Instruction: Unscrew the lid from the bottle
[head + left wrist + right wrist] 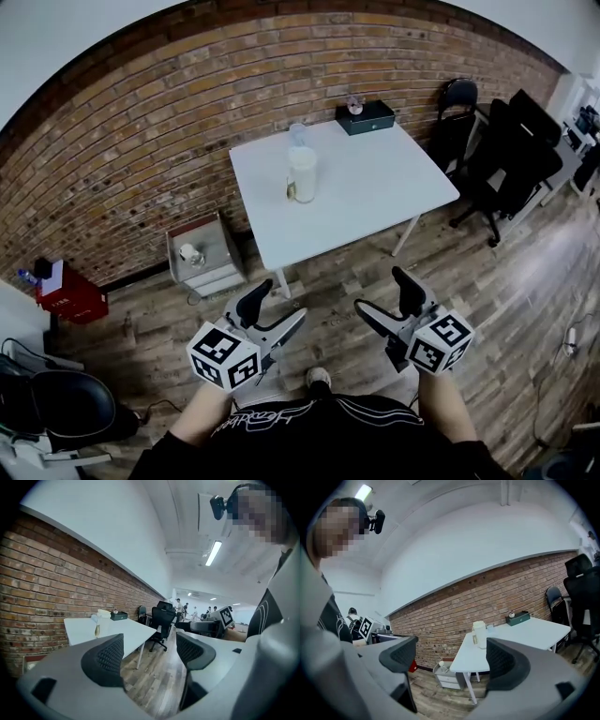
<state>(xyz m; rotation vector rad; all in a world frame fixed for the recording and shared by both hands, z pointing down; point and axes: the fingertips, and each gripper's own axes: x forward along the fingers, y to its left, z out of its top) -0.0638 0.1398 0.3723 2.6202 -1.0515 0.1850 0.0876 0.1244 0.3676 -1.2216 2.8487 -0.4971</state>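
A pale, whitish bottle (302, 176) with its lid (302, 153) on top stands upright near the far left part of the white table (375, 197). It also shows small in the left gripper view as the bottle (97, 627) and in the right gripper view as the bottle (479, 633). Both grippers hang in front of the person's body, well short of the table. My left gripper (281, 302) is open with nothing between its jaws. My right gripper (381, 291) is open and empty too.
A clear cup (297, 134) stands just behind the bottle, and a dark green box (366, 116) sits at the table's far edge. A small drawer unit (204, 253) stands left of the table, a red box (70, 295) further left. Black office chairs (511, 155) crowd the right side.
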